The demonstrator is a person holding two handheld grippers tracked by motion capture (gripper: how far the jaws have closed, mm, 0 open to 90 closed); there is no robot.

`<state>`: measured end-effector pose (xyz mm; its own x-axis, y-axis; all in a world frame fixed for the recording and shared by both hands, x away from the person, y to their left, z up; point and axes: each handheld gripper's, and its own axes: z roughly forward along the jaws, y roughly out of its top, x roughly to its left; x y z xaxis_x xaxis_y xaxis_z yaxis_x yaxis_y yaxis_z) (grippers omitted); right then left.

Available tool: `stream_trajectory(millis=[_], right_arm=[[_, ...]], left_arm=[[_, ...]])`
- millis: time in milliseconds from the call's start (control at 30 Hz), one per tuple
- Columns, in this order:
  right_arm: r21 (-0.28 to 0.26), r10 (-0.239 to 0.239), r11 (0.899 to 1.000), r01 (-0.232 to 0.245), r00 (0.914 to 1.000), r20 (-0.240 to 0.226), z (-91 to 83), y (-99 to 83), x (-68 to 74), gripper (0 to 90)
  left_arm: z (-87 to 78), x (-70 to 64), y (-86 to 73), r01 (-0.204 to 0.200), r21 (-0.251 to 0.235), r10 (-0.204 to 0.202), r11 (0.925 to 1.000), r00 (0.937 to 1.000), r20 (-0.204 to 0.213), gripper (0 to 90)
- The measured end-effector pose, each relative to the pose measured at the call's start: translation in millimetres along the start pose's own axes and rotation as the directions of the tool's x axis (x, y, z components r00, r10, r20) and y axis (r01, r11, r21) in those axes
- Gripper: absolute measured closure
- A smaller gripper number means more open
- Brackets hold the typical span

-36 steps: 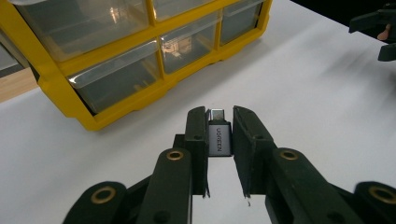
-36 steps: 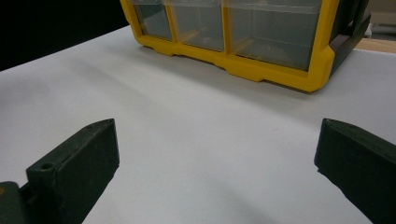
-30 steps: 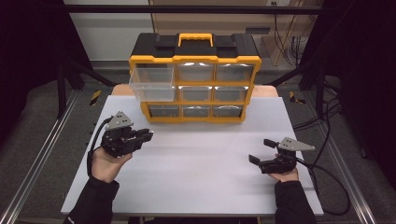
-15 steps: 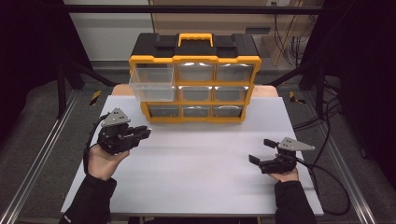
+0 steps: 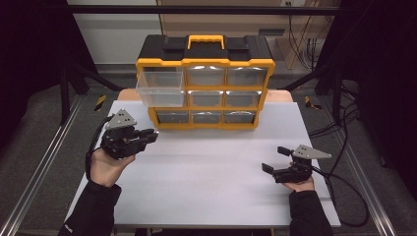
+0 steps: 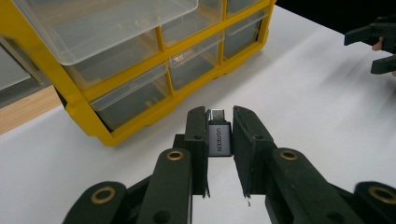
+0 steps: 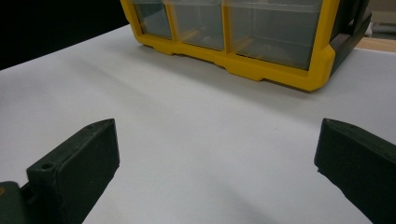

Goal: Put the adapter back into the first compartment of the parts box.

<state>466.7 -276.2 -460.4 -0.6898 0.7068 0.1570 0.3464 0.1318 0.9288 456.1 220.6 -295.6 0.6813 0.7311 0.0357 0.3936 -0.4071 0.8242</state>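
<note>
We see the left tongs [image 6: 219,122] pinched on a small grey adapter [image 6: 219,137], held above the surface [image 5: 206,167] just in front of the organizer [image 5: 205,83], near its lower left corner. The organizer's top left drawer [image 5: 160,87] stands pulled out above and just beyond the adapter. The right tongs [image 5: 273,159] hover well in front of the organizer's right end, spread wide and gripping nothing.

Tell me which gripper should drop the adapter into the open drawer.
Left. The left gripper already clamps the small grey adapter and sits near the pulled-out top-left drawer; the right gripper is open, empty, farther off.
</note>
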Motion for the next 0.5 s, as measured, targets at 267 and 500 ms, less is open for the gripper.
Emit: stream_trajectory(millis=[267, 500], right_arm=[[0.0, 0.0, 1.0, 0.0, 1.0, -0.001, 0.1, 0.0, 0.1, 0.5], [0.003, 0.0, 1.0, 0.0, 1.0, -0.001, 0.3, -0.2, 0.0, 0.5]], left_arm=[[-3.5, 1.0, 6.8, -0.008, -0.003, 0.008, 1.0, 0.9999, -0.007, 75.5], [-6.1, 0.8, 12.0, -0.017, -0.005, 0.017, 0.9998, 0.9998, -0.008, 75.5]])
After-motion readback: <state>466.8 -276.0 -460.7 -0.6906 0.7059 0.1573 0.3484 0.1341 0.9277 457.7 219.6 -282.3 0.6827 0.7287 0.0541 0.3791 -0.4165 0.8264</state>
